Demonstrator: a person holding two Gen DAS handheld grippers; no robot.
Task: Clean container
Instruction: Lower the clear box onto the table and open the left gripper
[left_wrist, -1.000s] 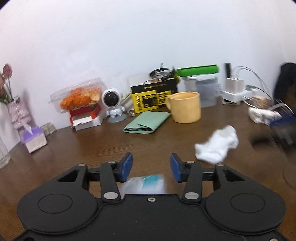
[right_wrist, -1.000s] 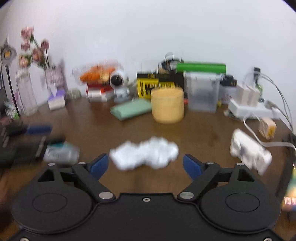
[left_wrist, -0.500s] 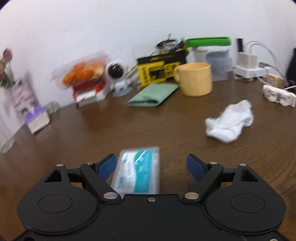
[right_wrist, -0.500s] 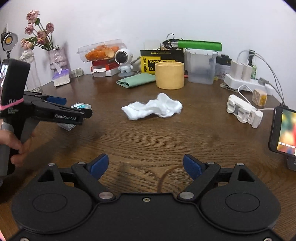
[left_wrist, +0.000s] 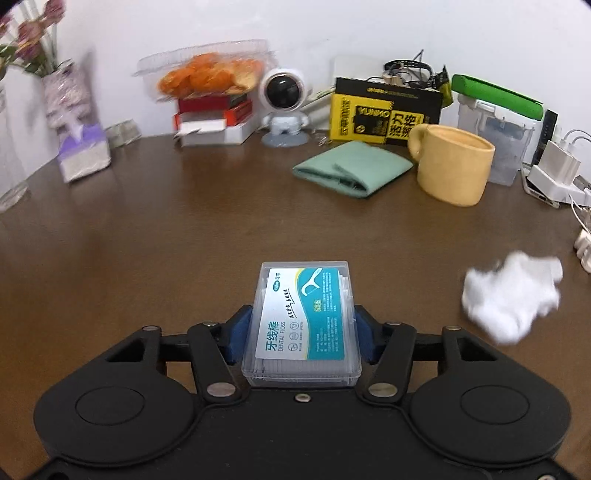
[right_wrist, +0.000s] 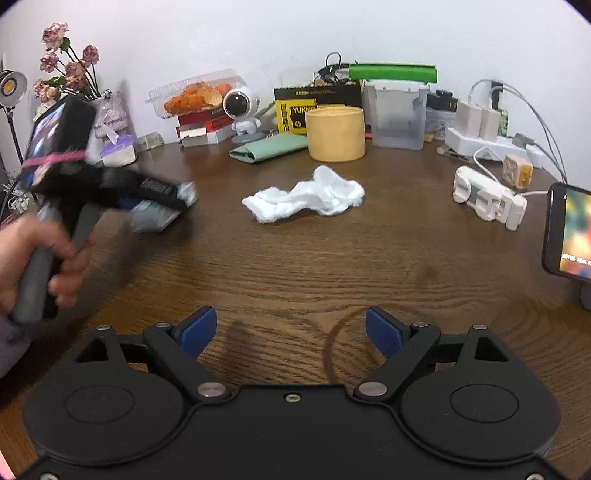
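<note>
Since the earlier frame, left gripper (left_wrist: 302, 334) has closed on the dental floss box (left_wrist: 302, 321), now clamped between its pads, left of the white cloth (right_wrist: 304, 199); right gripper (right_wrist: 291, 332) gapes empty. Hold the box level for wiping

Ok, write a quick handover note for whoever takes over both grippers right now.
Left gripper: shut on the dental floss box, held over the table.
Right gripper: open, empty, low over the table.
White cloth: crumpled, lying loose mid-table, ahead of the right gripper.
Done: container picked up.
Left: take the cloth with the right gripper, wipe the box, set both down.
</note>
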